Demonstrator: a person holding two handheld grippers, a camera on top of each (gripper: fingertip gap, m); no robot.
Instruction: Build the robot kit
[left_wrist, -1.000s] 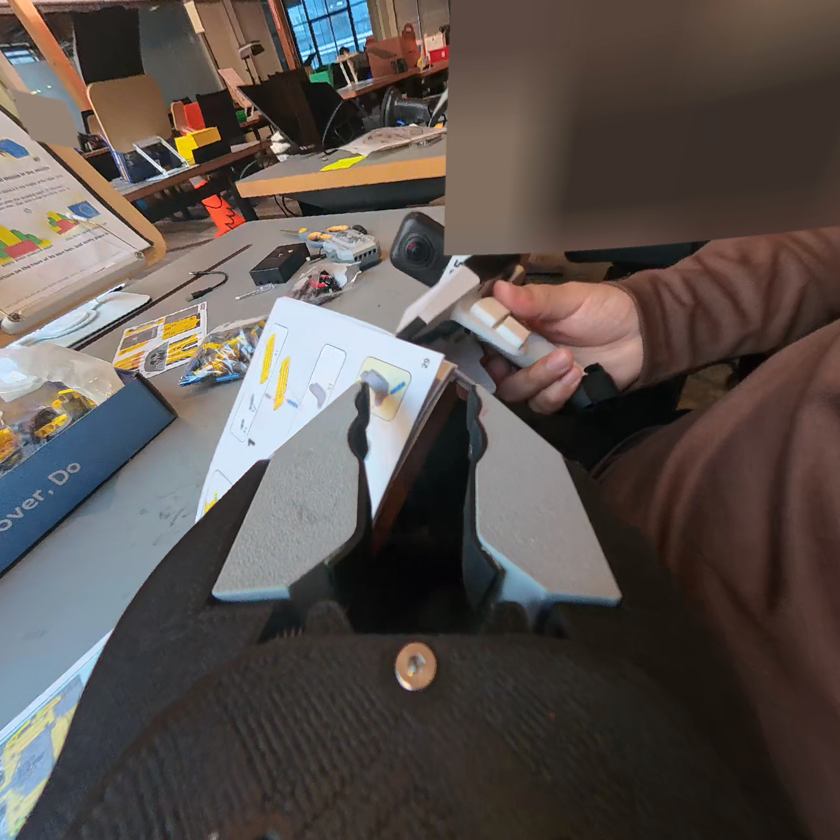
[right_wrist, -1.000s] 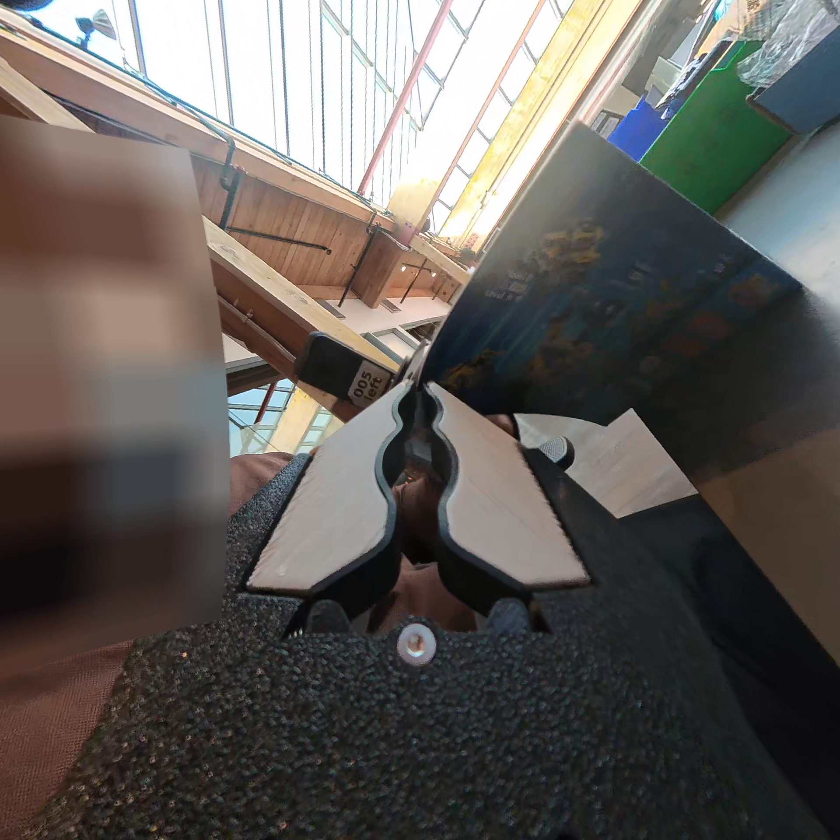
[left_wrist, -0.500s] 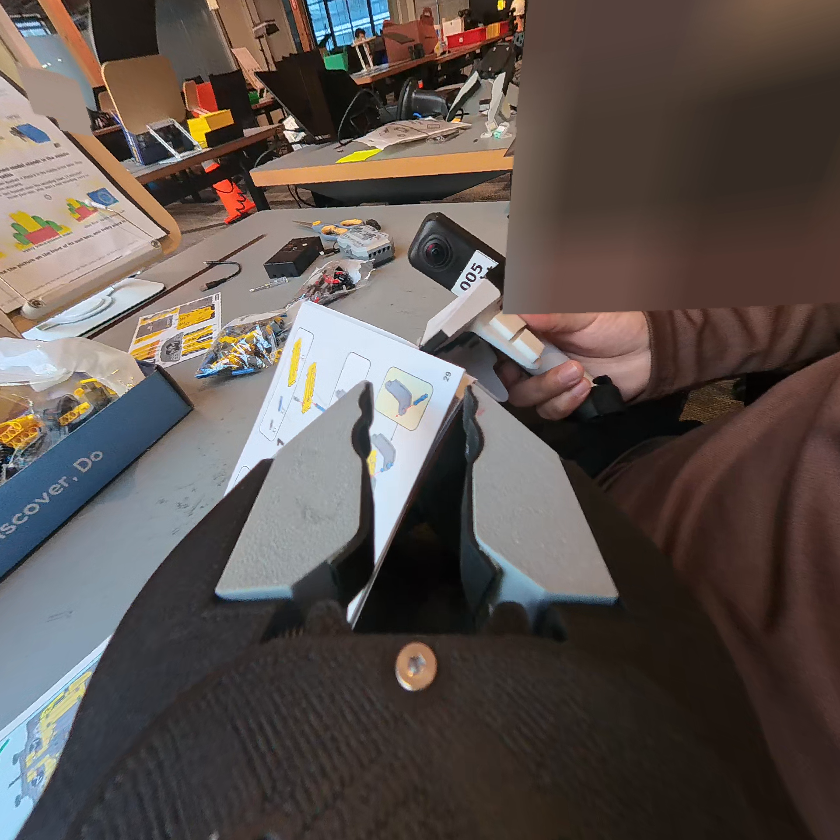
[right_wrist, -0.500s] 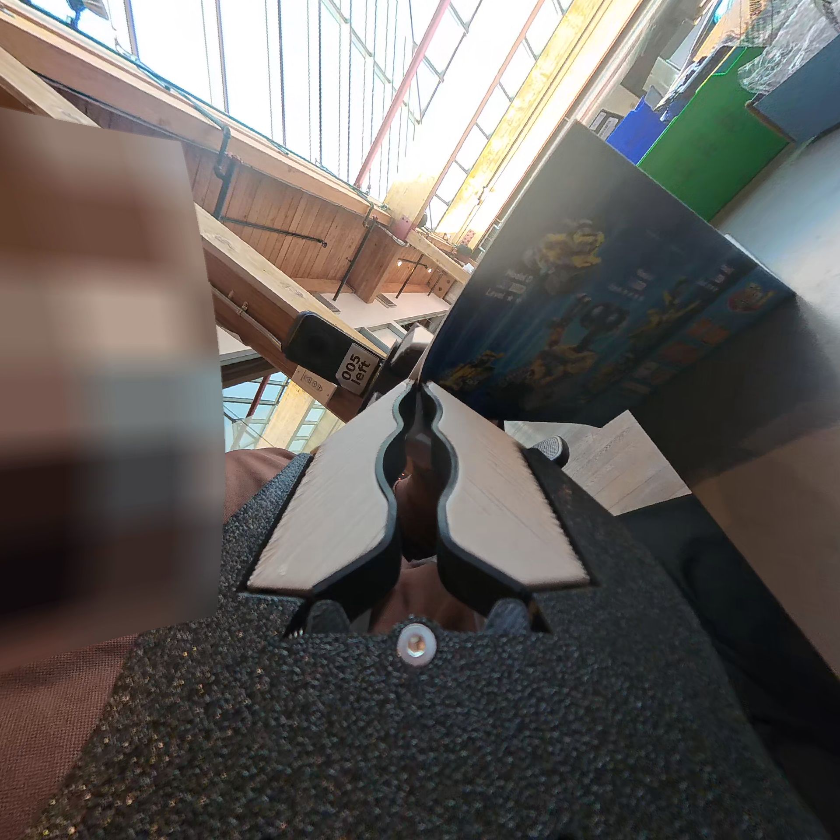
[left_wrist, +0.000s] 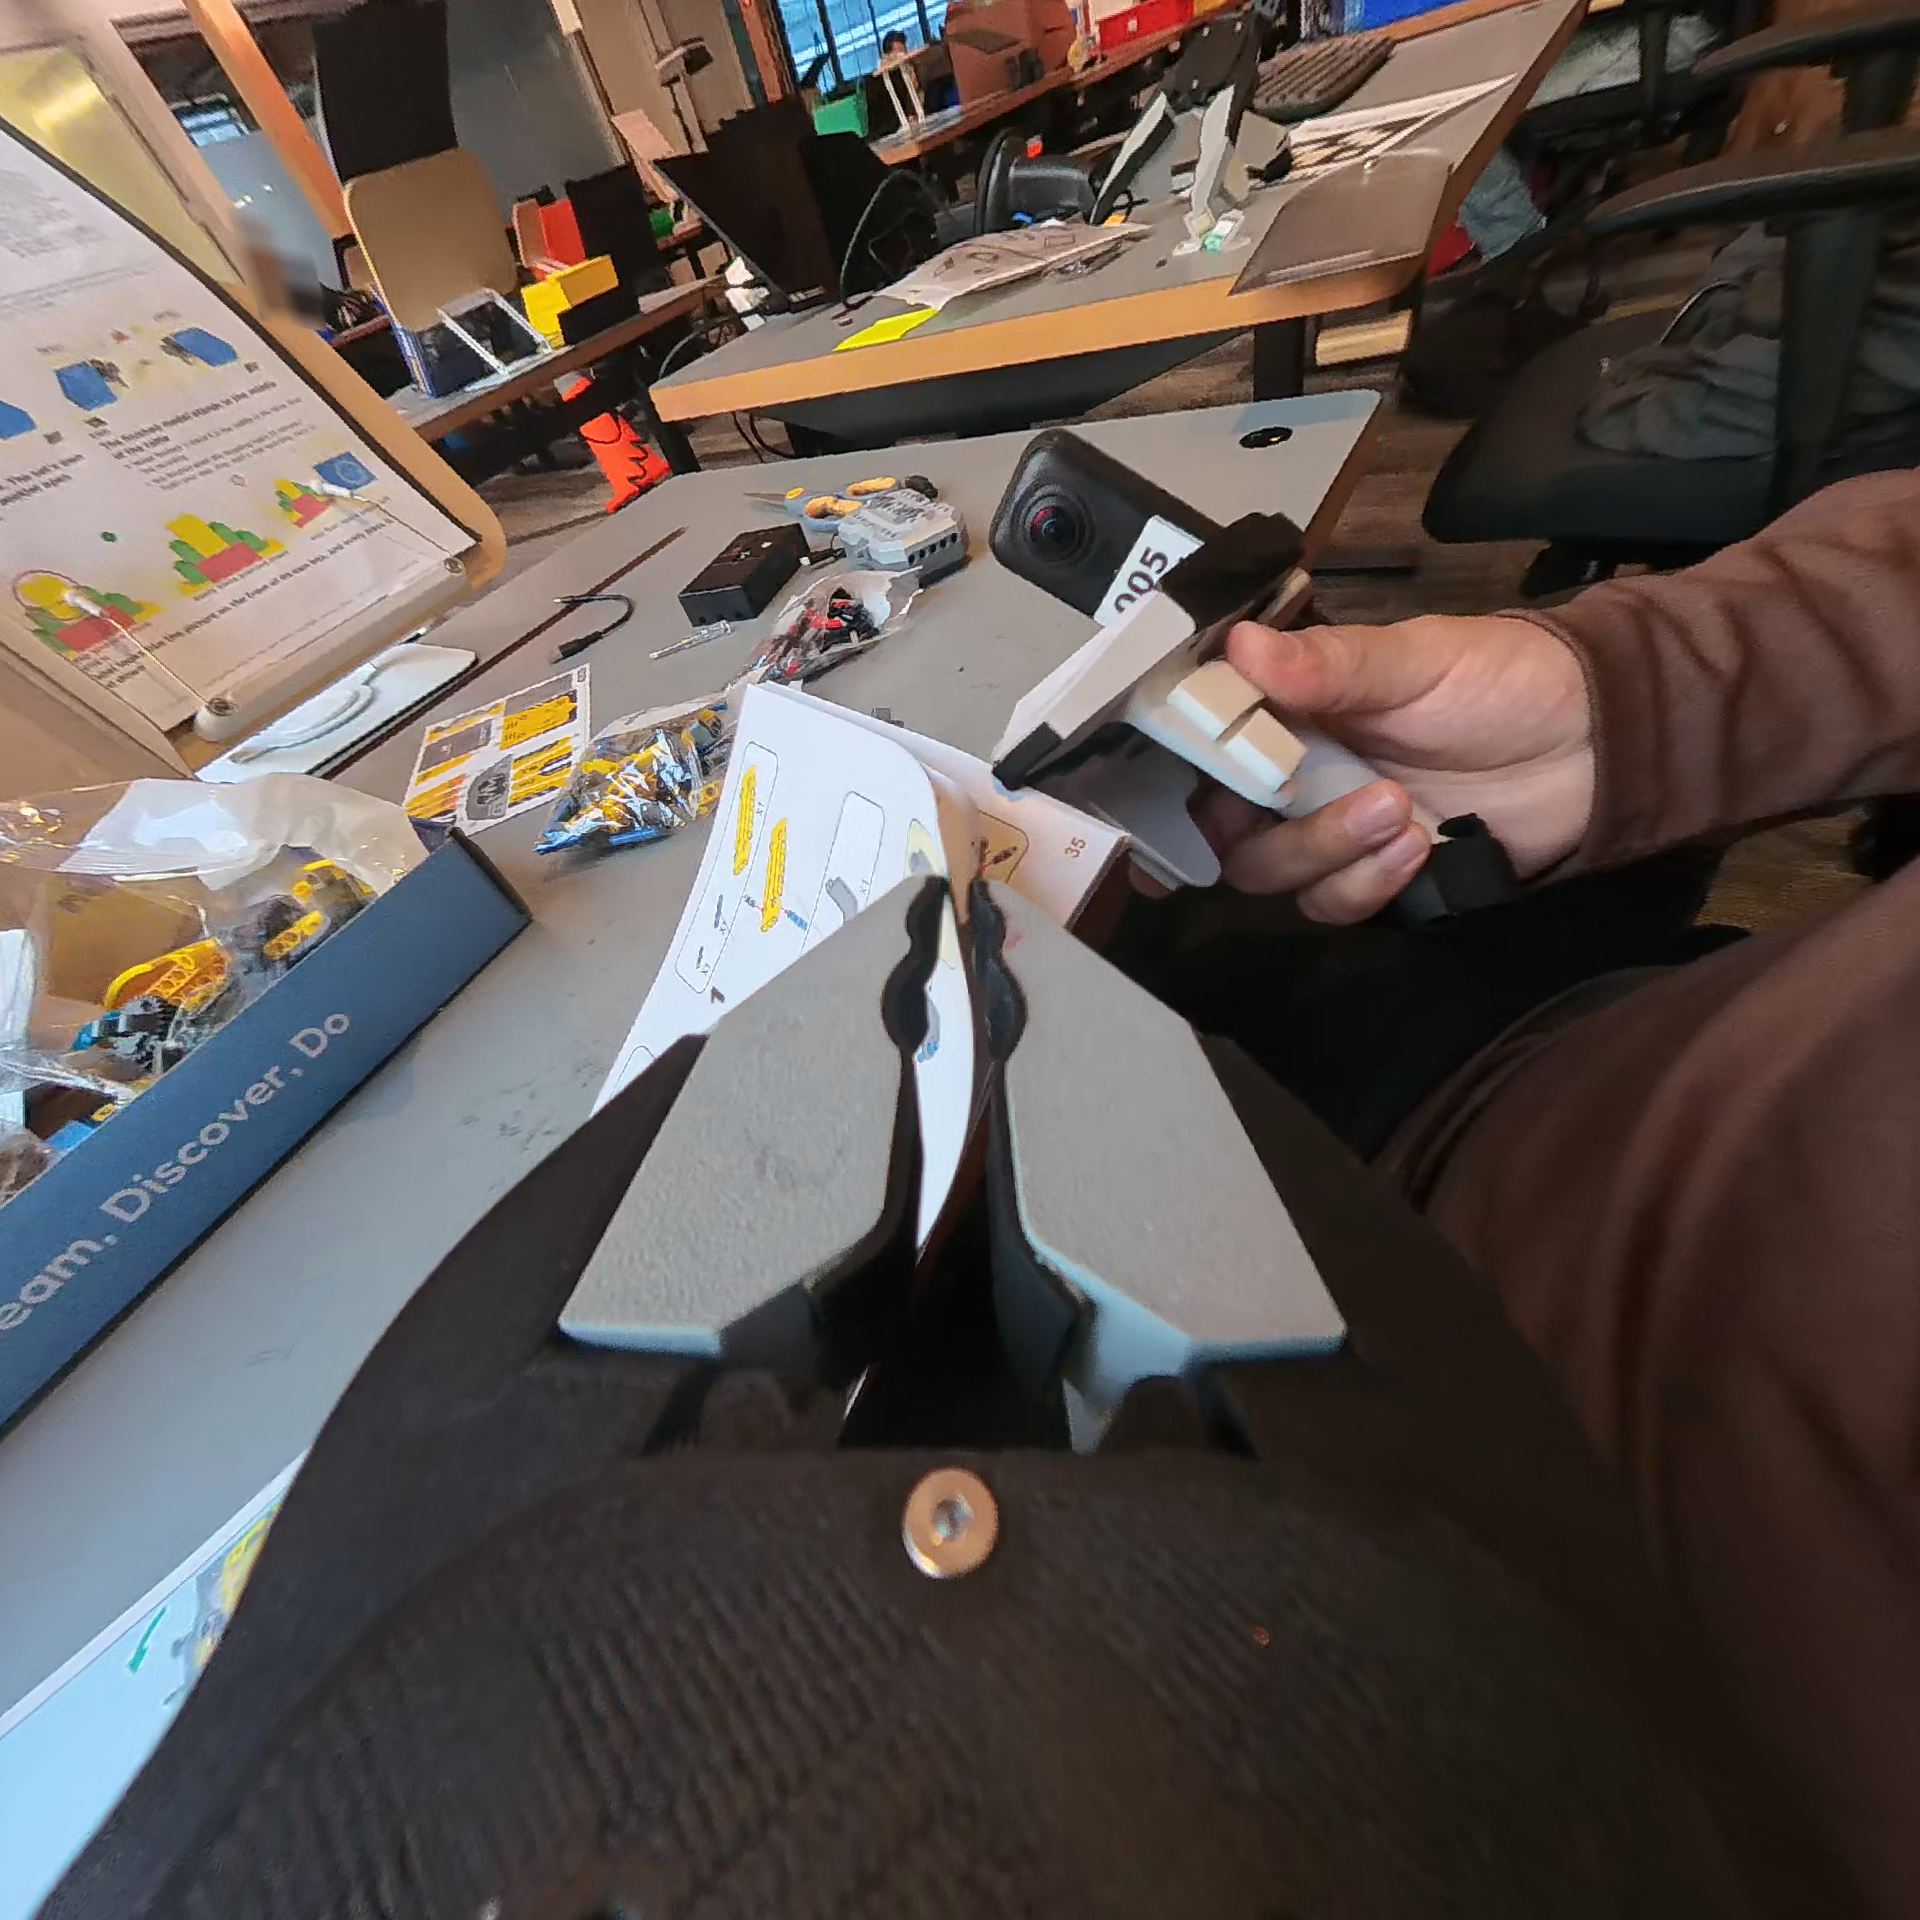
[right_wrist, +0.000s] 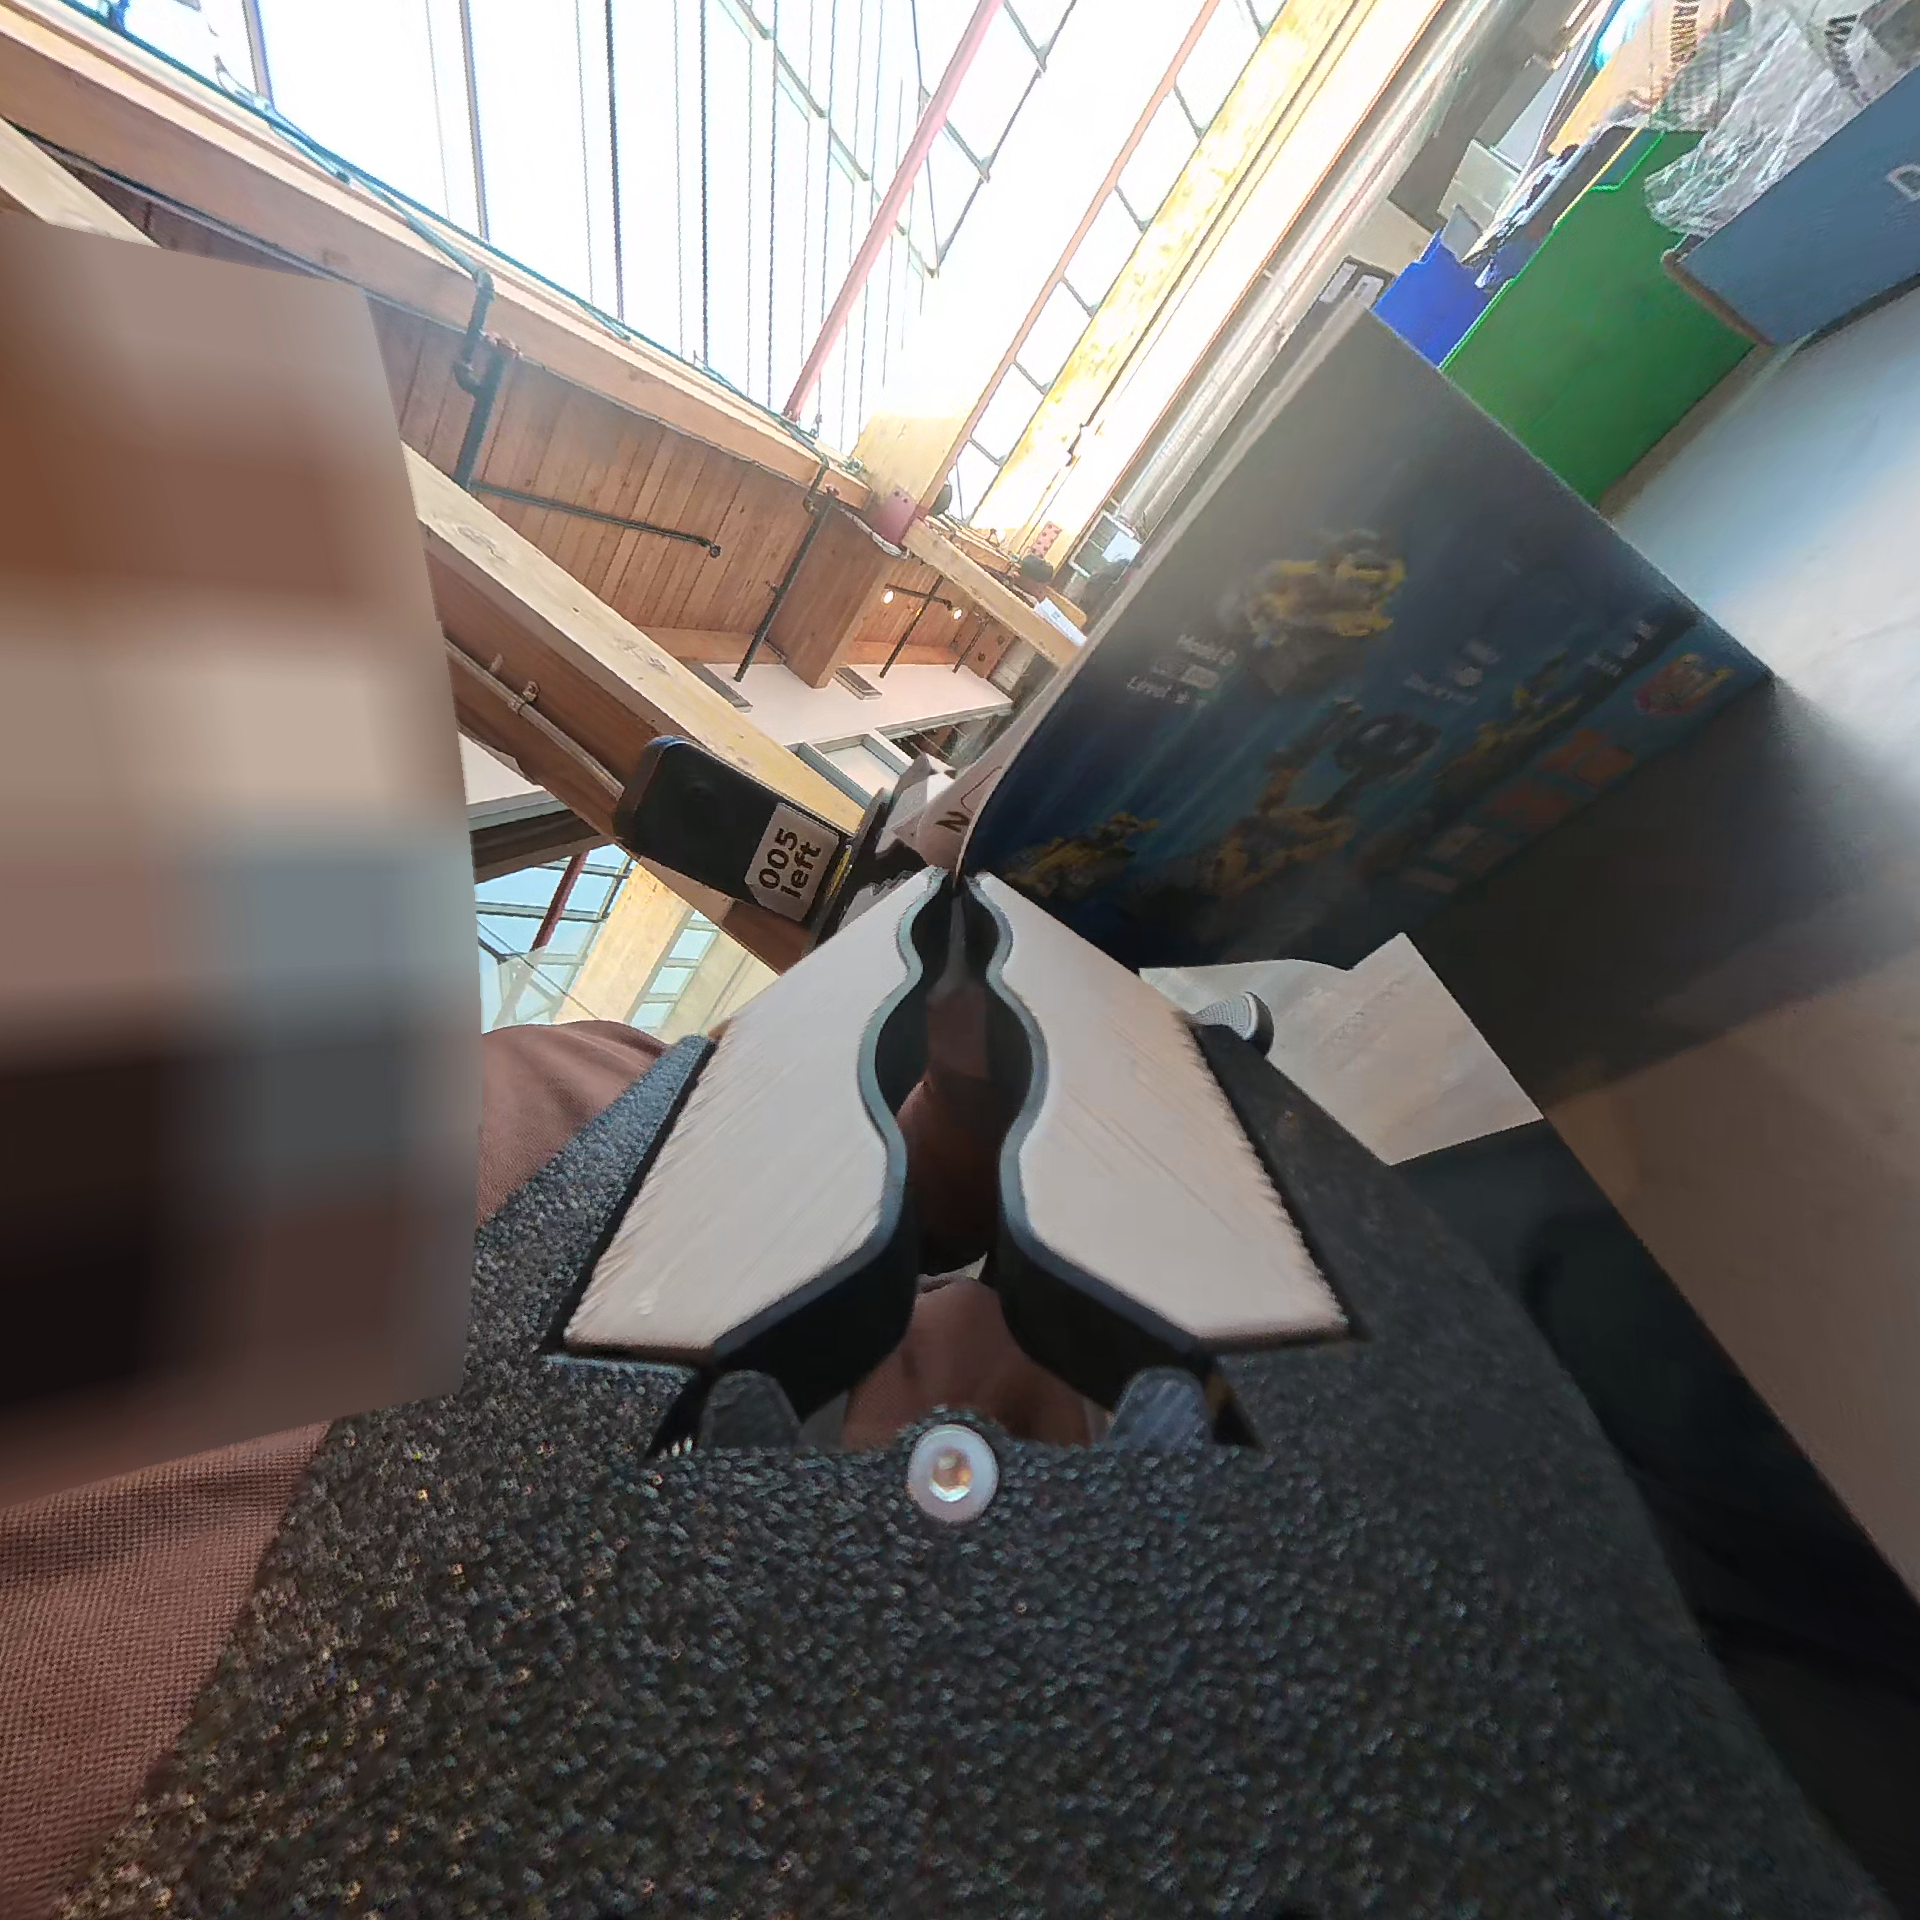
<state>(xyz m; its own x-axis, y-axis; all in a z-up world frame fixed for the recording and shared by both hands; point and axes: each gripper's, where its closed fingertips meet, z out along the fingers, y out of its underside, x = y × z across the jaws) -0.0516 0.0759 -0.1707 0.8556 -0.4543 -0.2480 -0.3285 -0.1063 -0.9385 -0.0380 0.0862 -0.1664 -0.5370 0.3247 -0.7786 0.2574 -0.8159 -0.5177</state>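
Note:
An open instruction booklet (left_wrist: 821, 821) is held up over the near edge of the grey table (left_wrist: 436, 1164). My left gripper (left_wrist: 956, 904) is shut on one white page of it, which curves up between the fingers. My right gripper (left_wrist: 1023, 769), held by a hand in a brown sleeve, grips the booklet's far right edge. In the right wrist view my right gripper (right_wrist: 954, 883) is shut on the thin edge of the booklet, whose blue cover (right_wrist: 1351, 748) faces the camera. The left gripper's camera body (right_wrist: 727, 831) shows just behind the tips.
A blue box (left_wrist: 260, 1049) with bagged yellow parts stands at the left. A bag of parts (left_wrist: 634, 769), a sticker sheet (left_wrist: 499, 743), a black box (left_wrist: 743, 582) and a grey hub (left_wrist: 904, 535) lie on the table. A tilted display board (left_wrist: 187, 468) stands far left. An office chair (left_wrist: 1662, 436) is at the right. Less than 4 cm separates the two grippers' tips.
My left gripper's jaws went from wide open around the booklet to shut on a single page. The page now bends away from the rest. My right gripper stays shut on the booklet.

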